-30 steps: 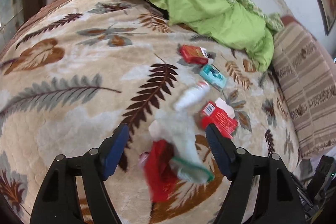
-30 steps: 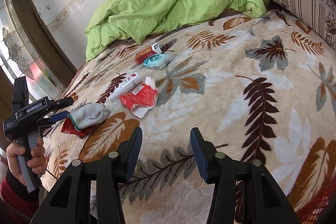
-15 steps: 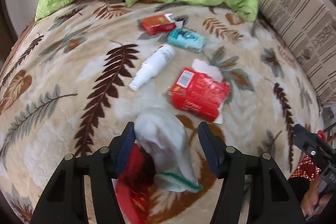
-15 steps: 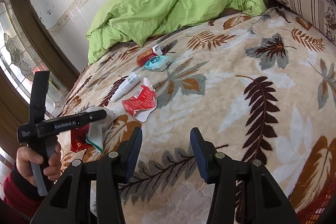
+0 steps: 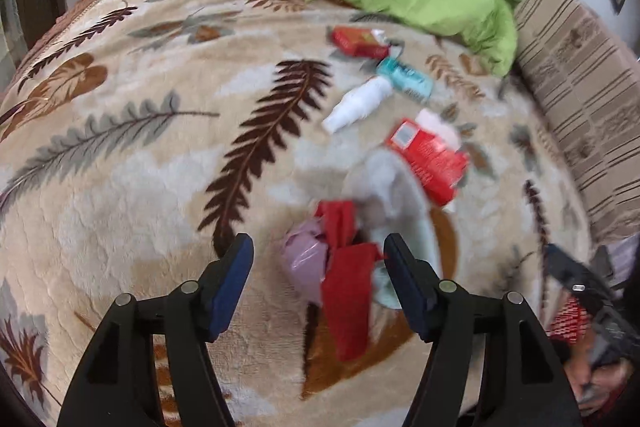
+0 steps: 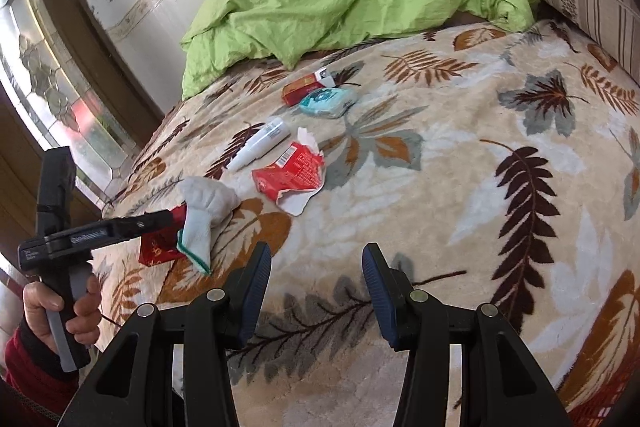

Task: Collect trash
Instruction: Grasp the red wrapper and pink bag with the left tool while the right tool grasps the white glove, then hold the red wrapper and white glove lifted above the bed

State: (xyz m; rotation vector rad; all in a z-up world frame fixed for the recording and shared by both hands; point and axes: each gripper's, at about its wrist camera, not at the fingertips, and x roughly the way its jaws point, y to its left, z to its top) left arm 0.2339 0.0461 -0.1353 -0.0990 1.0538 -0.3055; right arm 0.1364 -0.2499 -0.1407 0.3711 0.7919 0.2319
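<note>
Between my left fingers: the left gripper (image 5: 318,281) hangs over a blurred heap on the bed; a crumpled red wrapper (image 5: 346,291) and a pale pink scrap of plastic (image 5: 302,259) sit in the gap, touching neither finger as far as I can tell.
Left fingers: spread, having just been opening a little, pinching nothing.
Beyond my left fingers: a white cloth glove with a green cuff (image 5: 384,187) lies against the red wrapper.
Farther out: a torn red carton (image 5: 432,163), a white plastic tube (image 5: 356,105), a teal packet (image 5: 406,79) and a small red box (image 5: 356,41) lie on the leaf-patterned beige blanket (image 5: 120,167).
Right fingers: the right gripper (image 6: 316,287) is spread and empty above bare blanket.
Left of my right fingers: the hand (image 6: 56,311) gripping the left tool.
</note>
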